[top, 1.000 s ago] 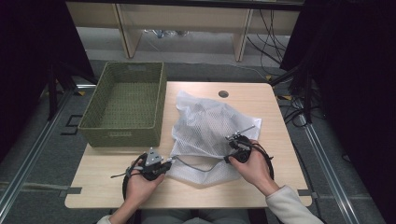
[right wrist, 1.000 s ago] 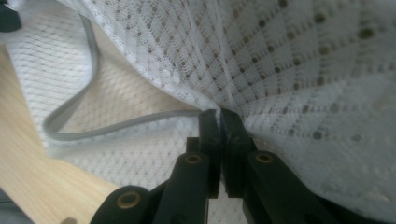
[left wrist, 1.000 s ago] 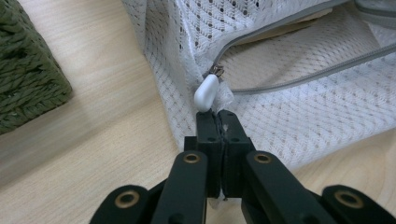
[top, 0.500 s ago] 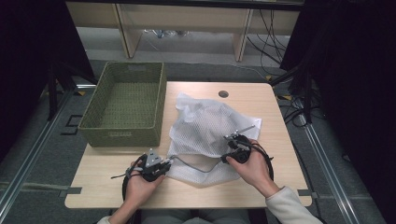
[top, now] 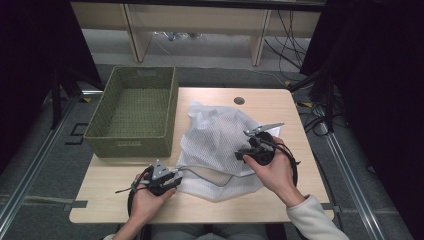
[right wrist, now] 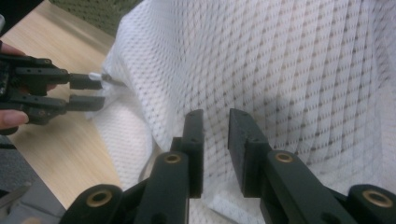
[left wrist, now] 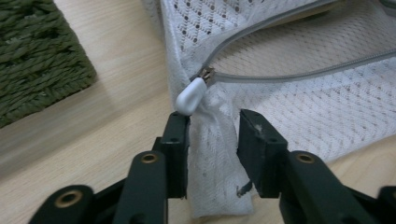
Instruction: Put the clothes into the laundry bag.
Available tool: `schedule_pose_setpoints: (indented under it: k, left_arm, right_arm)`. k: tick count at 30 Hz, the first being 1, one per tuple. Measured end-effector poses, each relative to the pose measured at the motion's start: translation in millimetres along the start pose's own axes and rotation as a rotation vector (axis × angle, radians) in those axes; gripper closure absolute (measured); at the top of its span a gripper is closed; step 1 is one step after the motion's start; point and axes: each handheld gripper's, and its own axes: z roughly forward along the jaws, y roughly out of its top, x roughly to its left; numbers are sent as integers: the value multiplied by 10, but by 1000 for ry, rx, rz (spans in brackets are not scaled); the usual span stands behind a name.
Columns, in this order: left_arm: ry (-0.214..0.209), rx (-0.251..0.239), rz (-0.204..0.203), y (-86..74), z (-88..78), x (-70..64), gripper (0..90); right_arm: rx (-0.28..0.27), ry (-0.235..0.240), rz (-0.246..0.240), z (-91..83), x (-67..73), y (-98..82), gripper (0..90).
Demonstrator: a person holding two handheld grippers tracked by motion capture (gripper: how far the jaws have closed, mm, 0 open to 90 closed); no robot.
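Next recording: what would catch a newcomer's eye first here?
The white mesh laundry bag, crumpled across the middle of the wooden table, stands out first. A hand-held gripper works at each side: the left one straddles the corner by the white zipper pull, the right one hovers over the mesh. A green woven basket sits at the table's left.

I see a light wood tabletop (top: pixel 295 120) on a grey floor (top: pixel 210 52), dark curtains (top: pixel 380 75) at both sides.

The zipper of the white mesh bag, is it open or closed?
Open, at least in part: in the left gripper view the two grey zipper tracks spread apart from the white pull, with the mesh bag gaping between them.
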Motion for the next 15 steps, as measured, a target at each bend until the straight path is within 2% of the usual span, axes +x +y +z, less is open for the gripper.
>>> schedule_pose_setpoints:
  k: [1,2,3,4,5,7,9,10,11,12,15]
  left_arm:
    - [0,0,0,0,0,0,600]
    - [8,-22,-12,-7,-23,12,578]
    - [0,-24,-24,-6,-43,12,562]
    - [6,-18,-22,-4,-66,25,552]
    - [8,-23,-40,-2,-88,25,543]
    - [7,-33,-45,4,-112,21,532]
    - [-3,-48,-55,23,-162,12,539]
    - [-4,-47,-32,47,-205,22,554]
    - [-18,-74,-55,57,-206,2,568]
    - [-19,-59,-30,66,-226,18,581]
    - [-25,-56,-30,79,-237,23,620]
  right_arm:
    - [0,6,-5,-7,-4,12,774]
    - [-20,1,-8,-6,-2,25,776]
    - [-7,6,-8,-20,-2,43,776]
    - [-25,3,3,-9,7,50,777]
    - [-15,9,-10,-26,-4,65,780]
    - [-22,8,0,-26,2,70,781]
    - [-47,-2,-23,-20,-12,76,783]
    - [-32,5,-17,-29,-16,78,783]
    - [-20,6,-8,-38,-14,77,786]
    - [-24,2,-13,-33,-20,73,788]
    - [-38,1,-12,-22,-21,66,788]
